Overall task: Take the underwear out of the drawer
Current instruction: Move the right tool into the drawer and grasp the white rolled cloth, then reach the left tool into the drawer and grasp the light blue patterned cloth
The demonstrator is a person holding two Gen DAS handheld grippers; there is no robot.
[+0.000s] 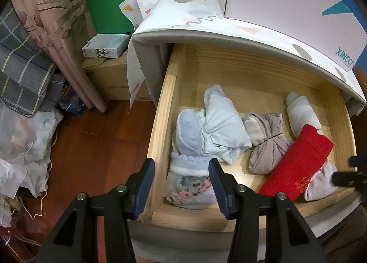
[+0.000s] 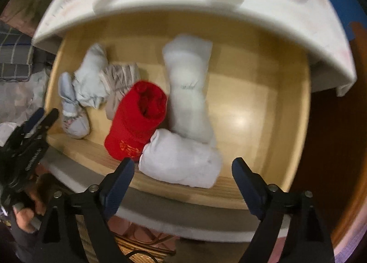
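Observation:
The wooden drawer (image 1: 160,111) stands pulled out, with several rolled pieces of underwear in it. A red roll (image 1: 298,166) lies at the front right, beside a grey-beige one (image 1: 266,141) and a pale blue one (image 1: 220,125). A floral bundle (image 1: 190,185) fills the front left corner. My left gripper (image 1: 181,164) hovers open over that corner, gripping nothing. In the right wrist view my right gripper (image 2: 183,163) points down, wide open, above a white roll (image 2: 195,171) by the drawer's front wall (image 2: 174,188). The red roll (image 2: 137,121) lies just left of it, and a long white roll (image 2: 188,89) behind.
A white cabinet top with a patterned cover (image 1: 183,11) overhangs the drawer's back, with a pink box (image 1: 298,11) on it. Cardboard boxes (image 1: 107,75), a curtain (image 1: 57,34) and heaped cloth (image 1: 23,148) crowd the wooden floor on the left. A hand (image 2: 25,215) holds the left gripper.

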